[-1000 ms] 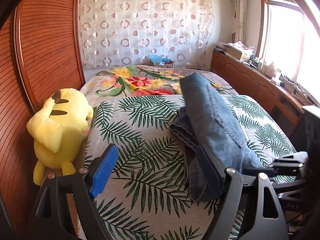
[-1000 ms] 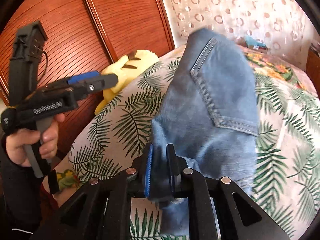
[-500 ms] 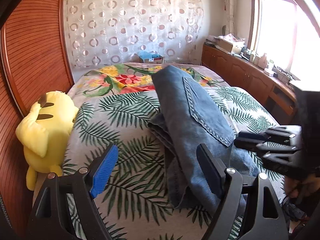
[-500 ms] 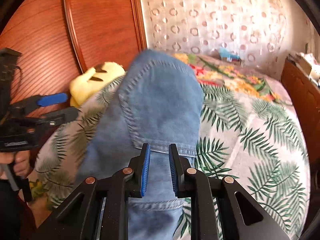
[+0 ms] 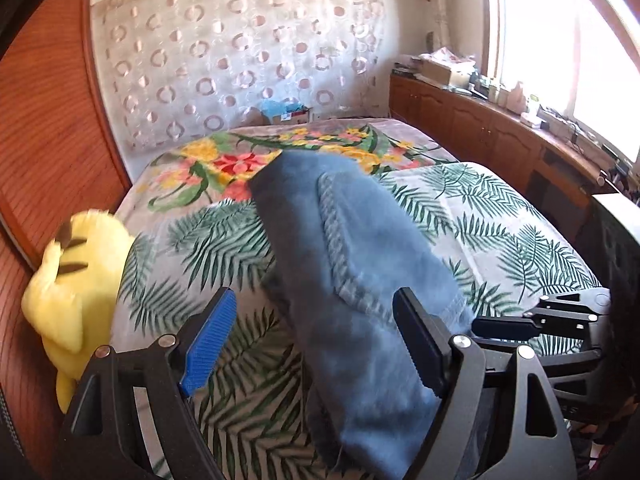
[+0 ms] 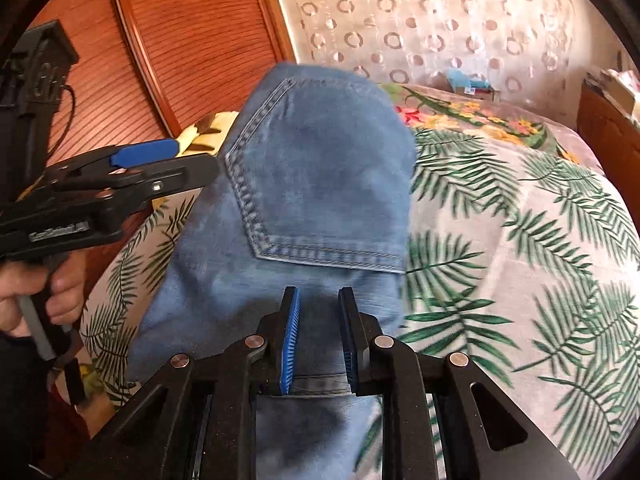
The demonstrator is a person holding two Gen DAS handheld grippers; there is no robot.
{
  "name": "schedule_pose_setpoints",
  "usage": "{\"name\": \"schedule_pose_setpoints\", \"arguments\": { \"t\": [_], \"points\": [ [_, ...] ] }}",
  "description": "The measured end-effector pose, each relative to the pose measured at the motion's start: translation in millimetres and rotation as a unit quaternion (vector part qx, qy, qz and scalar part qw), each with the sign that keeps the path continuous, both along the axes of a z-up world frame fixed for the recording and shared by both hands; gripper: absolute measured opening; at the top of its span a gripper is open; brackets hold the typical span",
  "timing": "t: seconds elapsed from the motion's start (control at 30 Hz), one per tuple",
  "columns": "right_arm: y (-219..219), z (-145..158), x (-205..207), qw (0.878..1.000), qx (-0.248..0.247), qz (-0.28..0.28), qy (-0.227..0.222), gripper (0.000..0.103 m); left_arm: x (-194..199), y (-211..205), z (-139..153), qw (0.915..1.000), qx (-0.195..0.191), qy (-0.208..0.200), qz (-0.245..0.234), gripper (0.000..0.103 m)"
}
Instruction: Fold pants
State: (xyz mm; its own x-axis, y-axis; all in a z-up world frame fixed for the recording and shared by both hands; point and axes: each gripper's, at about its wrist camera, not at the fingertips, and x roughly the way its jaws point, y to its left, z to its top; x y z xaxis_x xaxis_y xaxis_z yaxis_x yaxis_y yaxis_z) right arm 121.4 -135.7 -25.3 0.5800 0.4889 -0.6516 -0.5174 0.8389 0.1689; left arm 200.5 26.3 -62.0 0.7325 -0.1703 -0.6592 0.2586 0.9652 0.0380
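Folded blue jeans (image 5: pixel 340 240) lie lengthwise on the palm-leaf bedspread (image 5: pixel 500 232), back pocket up. My left gripper (image 5: pixel 314 296) hovers open and wide over their near end, the denim showing between and below its fingers without touching the pads. In the right wrist view the jeans (image 6: pixel 320 168) run away from my right gripper (image 6: pixel 319 292), whose narrow jaws are shut on the waistband end. A hand holds the left gripper (image 6: pixel 196 156) at the left of that view. The right gripper (image 5: pixel 476 326) comes in from the right edge of the left wrist view.
A yellow plush toy (image 5: pixel 76 280) sits at the bed's left edge against the wooden wardrobe doors (image 5: pixel 48 120). A floral blanket (image 5: pixel 240 160) covers the far part of the bed. A low wooden cabinet (image 5: pixel 480 120) with clutter runs under the window on the right.
My left gripper has moved right, so the jeans now sit between its fingers. The right gripper's jaws stand slightly wider than a second ago, and the jeans have settled on the bed.
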Motion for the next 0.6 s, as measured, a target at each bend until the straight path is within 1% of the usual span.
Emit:
{"name": "schedule_pose_setpoints", "arguments": {
  "t": [0.1, 0.17, 0.3, 0.43, 0.5, 0.6],
  "points": [
    [-13.6, 6.2, 5.3, 1.000, 0.004, -0.005, -0.002, 0.020, 14.0, -11.8, 2.9, 0.9998, 0.015, -0.008, -0.010, 0.081],
    [-15.7, 8.7, 11.5, 1.000, -0.004, -0.008, -0.006, 0.020, 26.3, -16.0, 1.8, 0.9995, 0.026, -0.011, -0.012, 0.081],
    [-16.1, 17.0, 25.8, 1.000, -0.017, -0.006, -0.014, 0.020, 51.8, -10.7, -6.9, 0.9989, 0.046, -0.002, 0.005, 0.081],
    [-12.1, 22.8, 44.9, 1.000, -0.020, 0.002, -0.020, 0.020, 67.5, 6.2, -16.5, 0.9986, 0.048, 0.010, 0.018, 0.081],
    [-7.4, 22.7, 57.5, 0.999, -0.023, 0.007, -0.021, 0.020, 74.3, 12.6, -25.5, 0.9982, 0.052, 0.022, 0.023, 0.081],
    [0.5, 18.5, 77.1, 0.999, -0.029, 0.013, -0.017, 0.020, 82.1, 16.2, -41.2, 0.9977, 0.050, 0.041, 0.018, 0.081]
  ]
}}
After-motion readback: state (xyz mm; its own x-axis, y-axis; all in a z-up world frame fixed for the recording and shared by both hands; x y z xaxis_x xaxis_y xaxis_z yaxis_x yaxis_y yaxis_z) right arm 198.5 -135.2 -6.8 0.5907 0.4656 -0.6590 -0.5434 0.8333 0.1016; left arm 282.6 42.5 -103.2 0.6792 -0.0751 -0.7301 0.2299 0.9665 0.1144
